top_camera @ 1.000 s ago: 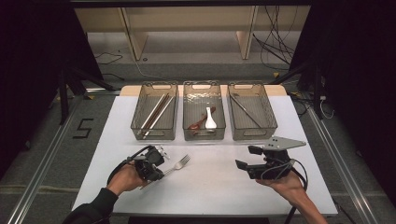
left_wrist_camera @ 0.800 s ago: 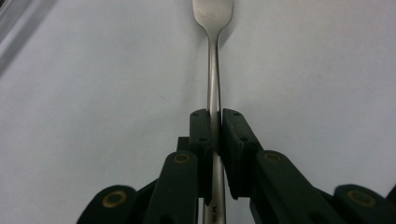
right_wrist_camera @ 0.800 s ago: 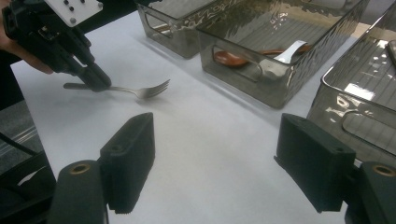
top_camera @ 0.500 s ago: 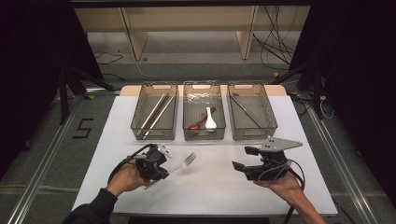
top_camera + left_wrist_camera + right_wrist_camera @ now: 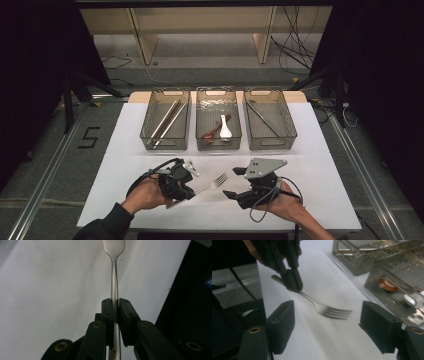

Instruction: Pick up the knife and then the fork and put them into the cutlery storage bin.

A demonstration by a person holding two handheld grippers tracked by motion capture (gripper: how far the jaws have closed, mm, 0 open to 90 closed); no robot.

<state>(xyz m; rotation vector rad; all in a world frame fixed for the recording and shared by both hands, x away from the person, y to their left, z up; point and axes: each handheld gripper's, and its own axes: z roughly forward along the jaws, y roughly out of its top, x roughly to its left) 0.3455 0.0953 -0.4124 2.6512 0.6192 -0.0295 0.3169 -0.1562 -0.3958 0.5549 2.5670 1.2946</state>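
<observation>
Black jaws, brass screws, dark sleeve point(image 5: 107, 224)

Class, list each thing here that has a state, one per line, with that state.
fork: clamped by its handle, off the table
left gripper: shut on the fork
right gripper: jaws open, empty
left bin: holds chopsticks
middle bin: holds spoons

Bare table point(image 5: 125, 170) lies open before the three bins point(image 5: 218, 118); they seemingly block beyond
</observation>
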